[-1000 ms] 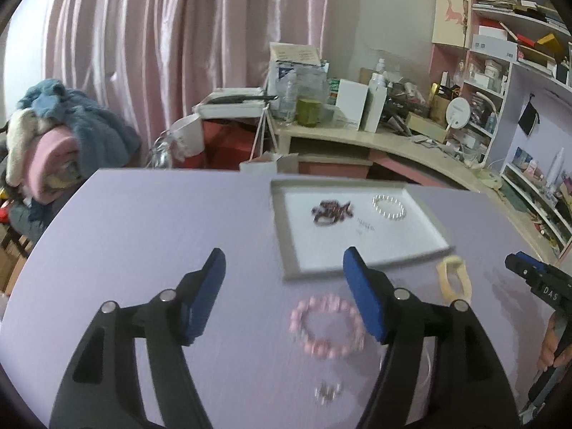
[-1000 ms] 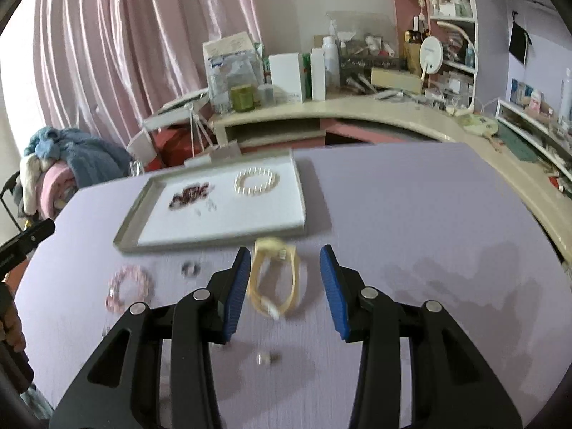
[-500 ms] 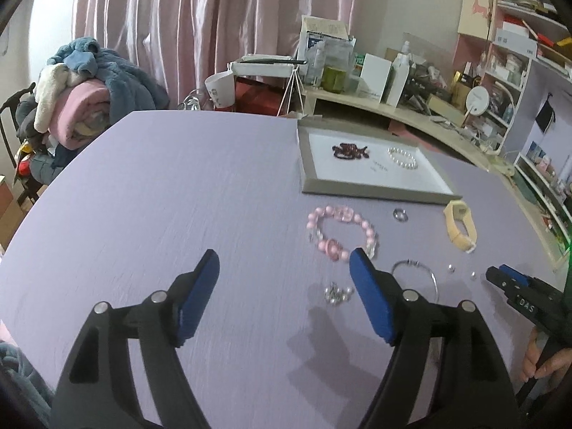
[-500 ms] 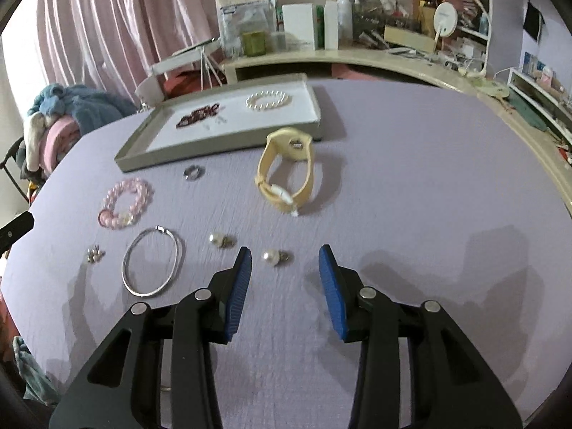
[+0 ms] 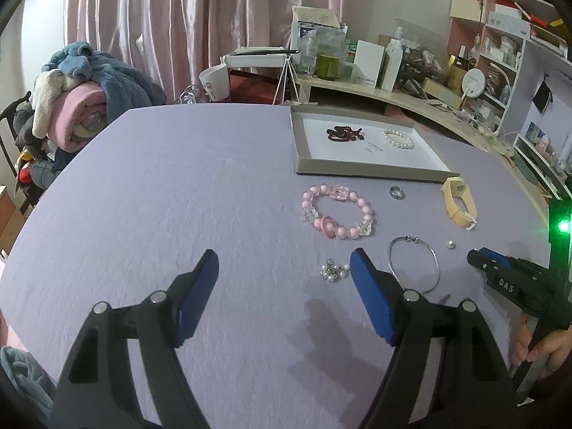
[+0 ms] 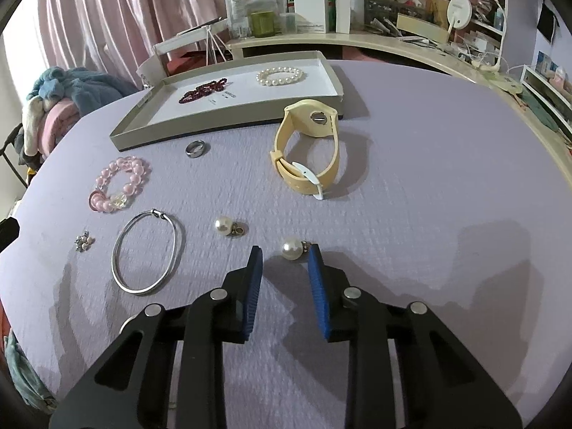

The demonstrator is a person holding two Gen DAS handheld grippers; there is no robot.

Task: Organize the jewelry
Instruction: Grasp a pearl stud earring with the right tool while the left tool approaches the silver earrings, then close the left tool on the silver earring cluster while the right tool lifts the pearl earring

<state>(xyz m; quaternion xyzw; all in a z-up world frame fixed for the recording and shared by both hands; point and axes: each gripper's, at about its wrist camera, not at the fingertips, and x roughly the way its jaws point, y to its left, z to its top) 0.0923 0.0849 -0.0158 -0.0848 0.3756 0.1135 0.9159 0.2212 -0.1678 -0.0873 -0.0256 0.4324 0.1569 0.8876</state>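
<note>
A grey tray (image 6: pixel 200 127) (image 5: pixel 371 171) holds a dark red bead strand (image 6: pixel 203 90) and a white pearl bracelet (image 6: pixel 279 75). On the purple cloth lie a yellow watch (image 6: pixel 307 150), a silver ring (image 6: pixel 195 149), a pink bead bracelet (image 6: pixel 119 184) (image 5: pixel 338 211), a silver bangle (image 6: pixel 148 252) (image 5: pixel 414 268), two pearl earrings (image 6: pixel 292 248) (image 6: pixel 223 226) and a small crystal cluster (image 6: pixel 84 241) (image 5: pixel 334 271). My right gripper (image 6: pixel 285 255) is open, its tips either side of the nearer pearl earring. My left gripper (image 5: pixel 284 262) is open and empty, low over the cloth, left of the cluster.
A cluttered desk with boxes and bottles (image 6: pixel 307 10) stands behind the table. Shelves (image 5: pixel 507 46) rise at the right. A pile of blankets (image 5: pixel 82 96) sits at the left past the table edge. The right gripper and hand show in the left wrist view (image 5: pixel 518 286).
Both grippers have pulled back from the tray toward the near side of the table. The right gripper has come down close to a pearl earring. The left gripper has stayed open.
</note>
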